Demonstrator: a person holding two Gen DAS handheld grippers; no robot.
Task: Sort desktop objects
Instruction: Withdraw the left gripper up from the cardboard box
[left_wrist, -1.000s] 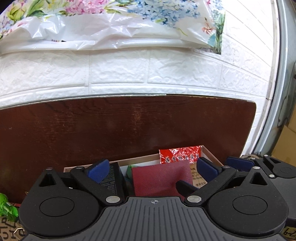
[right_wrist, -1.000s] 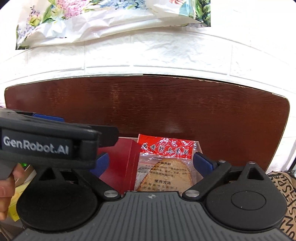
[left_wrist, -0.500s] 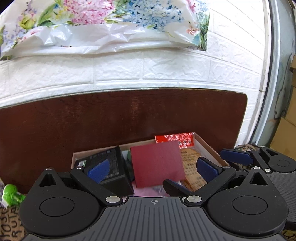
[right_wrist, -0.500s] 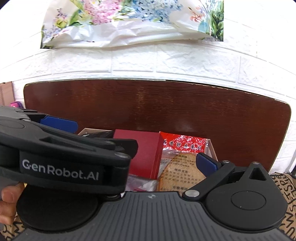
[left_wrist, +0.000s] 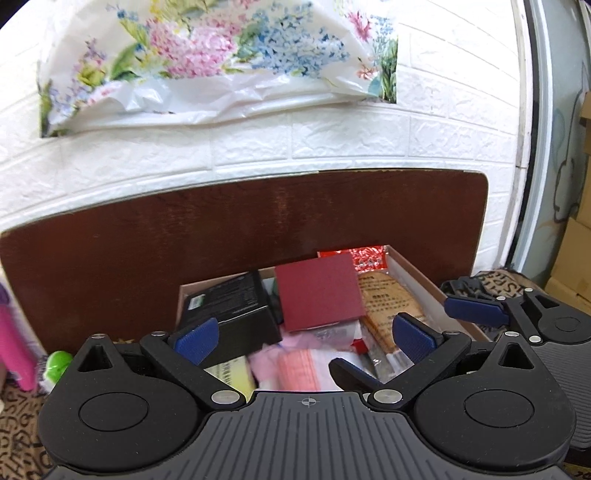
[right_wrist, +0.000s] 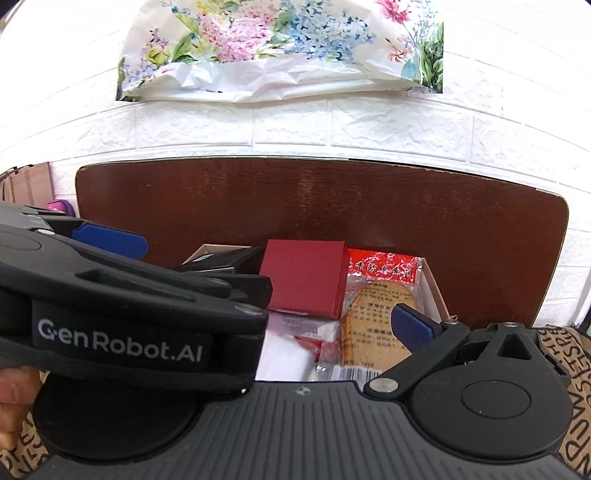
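Note:
A shallow cardboard box (left_wrist: 417, 275) lies on the desk and holds a dark red box (left_wrist: 317, 297), a black box (left_wrist: 229, 299), a red-topped snack packet (left_wrist: 384, 299) and pink and yellow packets. My left gripper (left_wrist: 304, 334) is open and empty above the box's near end. In the right wrist view the cardboard box (right_wrist: 436, 288), red box (right_wrist: 303, 282) and snack packet (right_wrist: 376, 314) show. My right gripper (right_wrist: 306, 336) is open and empty; the left gripper's body (right_wrist: 122, 314) hides its left finger. The right gripper also shows in the left wrist view (left_wrist: 480, 310).
A dark wooden board (left_wrist: 221, 236) stands behind the box against a white brick wall with a floral plastic bag (left_wrist: 221, 62). A pink bottle (left_wrist: 14, 354) and a green toy (left_wrist: 57, 363) stand at the left. A patterned cloth (right_wrist: 565, 350) covers the desk.
Both grippers have drawn back and up from the box, so more of its contents show. Both stay open and empty.

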